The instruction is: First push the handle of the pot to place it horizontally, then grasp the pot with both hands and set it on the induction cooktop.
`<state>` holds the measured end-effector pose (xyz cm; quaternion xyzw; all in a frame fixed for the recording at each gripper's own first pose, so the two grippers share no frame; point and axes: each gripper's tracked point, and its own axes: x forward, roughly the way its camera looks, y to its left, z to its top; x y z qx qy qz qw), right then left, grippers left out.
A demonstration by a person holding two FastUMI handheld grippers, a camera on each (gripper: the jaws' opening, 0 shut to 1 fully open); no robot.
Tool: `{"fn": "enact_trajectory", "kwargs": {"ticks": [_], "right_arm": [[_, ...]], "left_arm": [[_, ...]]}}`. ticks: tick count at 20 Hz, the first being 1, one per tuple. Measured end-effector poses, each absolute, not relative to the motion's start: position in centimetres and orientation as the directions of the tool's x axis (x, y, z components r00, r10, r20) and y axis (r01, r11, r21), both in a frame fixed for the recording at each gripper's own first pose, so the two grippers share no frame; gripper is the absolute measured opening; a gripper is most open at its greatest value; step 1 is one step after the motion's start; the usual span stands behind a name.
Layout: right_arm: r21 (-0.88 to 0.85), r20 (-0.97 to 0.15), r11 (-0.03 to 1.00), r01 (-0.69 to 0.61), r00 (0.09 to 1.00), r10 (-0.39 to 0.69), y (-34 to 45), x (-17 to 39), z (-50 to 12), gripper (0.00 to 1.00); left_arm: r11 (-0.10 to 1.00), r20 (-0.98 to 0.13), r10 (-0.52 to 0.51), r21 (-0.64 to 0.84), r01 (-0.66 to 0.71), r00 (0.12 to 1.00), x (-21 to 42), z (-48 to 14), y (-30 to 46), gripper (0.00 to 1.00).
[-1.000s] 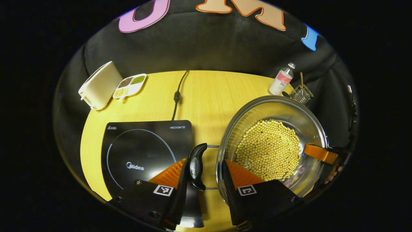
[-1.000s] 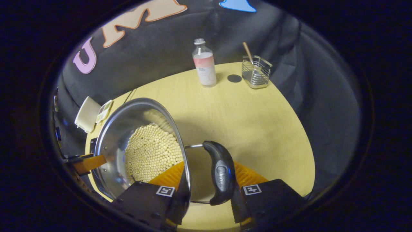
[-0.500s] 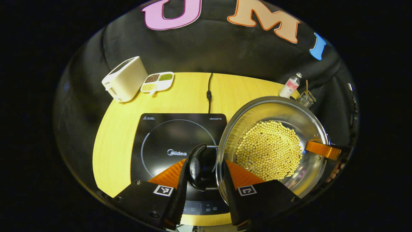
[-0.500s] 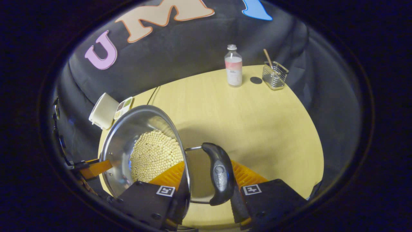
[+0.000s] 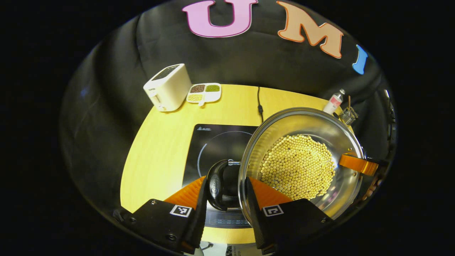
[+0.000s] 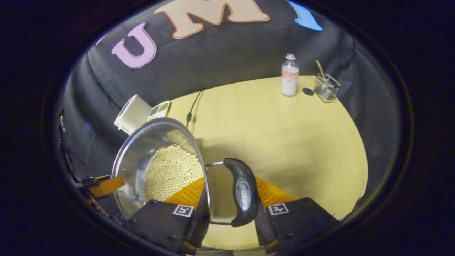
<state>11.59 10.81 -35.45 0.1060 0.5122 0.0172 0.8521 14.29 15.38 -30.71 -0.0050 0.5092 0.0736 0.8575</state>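
Observation:
A steel pot (image 5: 302, 121) filled with yellow beans (image 5: 296, 167) hangs in the air, held by both grippers. My left gripper (image 5: 225, 190) is shut on its black side handle (image 5: 216, 183), one finger outside the handle and the other inside the pot wall. My right gripper (image 6: 229, 193) is shut the same way on the opposite black handle (image 6: 242, 192). The right gripper's finger (image 5: 357, 165) shows across the pot (image 6: 142, 149). The black induction cooktop (image 5: 213, 142) lies on the table below, with the pot over its right part.
At the back of the yellow table (image 6: 284, 142) stand a white appliance (image 5: 167, 87) and a divided dish of beans (image 5: 204, 94). The cooktop's cord (image 5: 260, 103) runs back. At the far right stand a bottle (image 6: 289, 75) and a wire holder (image 6: 327, 87).
Both grippers have carried the pot leftward. It was beside the cooktop a second ago and now hangs over the cooktop's right part. Both grips are unchanged.

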Motion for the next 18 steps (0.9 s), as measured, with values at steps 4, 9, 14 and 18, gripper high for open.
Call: {"fn": "enact_trajectory", "kwargs": {"ticks": [4, 9, 14, 18], "right_arm": [[0.229, -0.859, 0.972, 0.057, 0.482, 0.174, 13.5, 11.7, -35.5, 0.61], [0.191, -0.864, 0.978, 0.088, 0.488, 0.124, 15.7, 11.8, -35.7, 0.53], [0.155, -0.881, 0.972, 0.174, 0.469, 0.057, 19.0, 11.9, -37.6, 0.55], [0.125, -0.895, 0.971, 0.202, 0.446, 0.022, 20.7, 12.4, -39.5, 0.55]], "left_arm": [[0.985, -0.861, 0.158, 0.101, -0.143, 0.483, 14.2, -29.8, 17.5, 0.58], [0.993, -0.864, 0.113, 0.077, -0.094, 0.491, 15.6, -30.9, 20.2, 0.57], [0.996, -0.867, 0.069, 0.083, 0.007, 0.494, 18.2, -32.8, 24.0, 0.57], [0.997, -0.88, 0.045, 0.066, 0.028, 0.472, 19.2, -35.4, 25.9, 0.57]]}}
